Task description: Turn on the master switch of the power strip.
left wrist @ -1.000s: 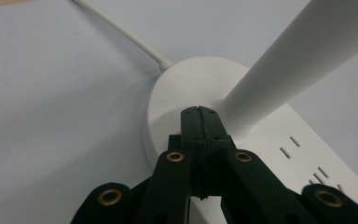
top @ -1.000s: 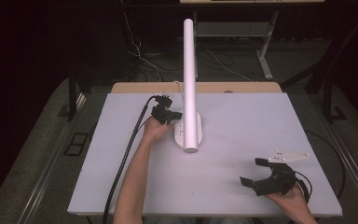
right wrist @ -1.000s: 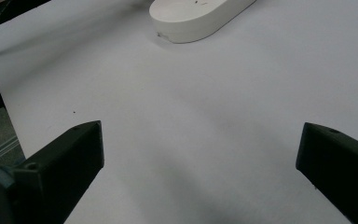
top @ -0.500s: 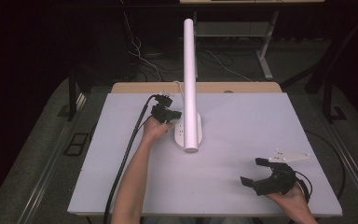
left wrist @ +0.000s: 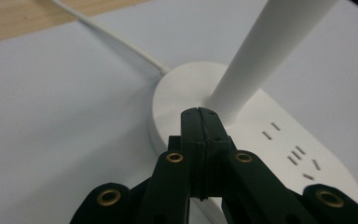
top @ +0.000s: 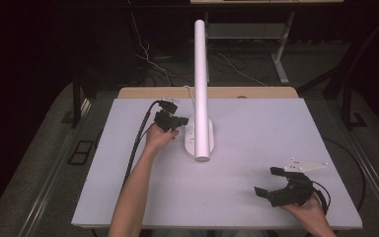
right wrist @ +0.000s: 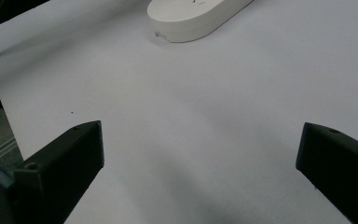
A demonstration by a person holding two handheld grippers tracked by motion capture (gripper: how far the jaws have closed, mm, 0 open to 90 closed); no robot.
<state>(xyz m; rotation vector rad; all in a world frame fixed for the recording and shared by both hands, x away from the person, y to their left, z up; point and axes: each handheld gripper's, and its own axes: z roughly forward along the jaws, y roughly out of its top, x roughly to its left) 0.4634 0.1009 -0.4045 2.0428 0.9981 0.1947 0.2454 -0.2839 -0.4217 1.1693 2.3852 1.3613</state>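
Where the white lamp base (top: 199,139) sits near the middle of the bench (top: 256,123), a little toward its far side, a tall white post (top: 201,84) rises from its rounded end. The base is a flat oval slab with socket slots (left wrist: 294,154) cut into its top, and a white cord (left wrist: 116,42) runs from the rounded end toward the wooden strip (top: 256,93) at the far edge of the bench. In the left gripper view the left gripper (left wrist: 199,112) is clenched, its two jaws pressed flat together with nothing between them, and their tips are at the top of the base just beside the foot of the post; whether they touch the surface I cannot tell. From the high view the left gripper (top: 176,121) sits just left of the base, with the hand (top: 158,139) behind it and a black cable (top: 137,148) trailing back along the forearm. Well apart, near the front right corner of the bench, the right gripper (top: 271,180) is released, its jaws spread wide over bare bench. In the right gripper view the end of the base (right wrist: 196,18) lies far ahead of those open jaws.
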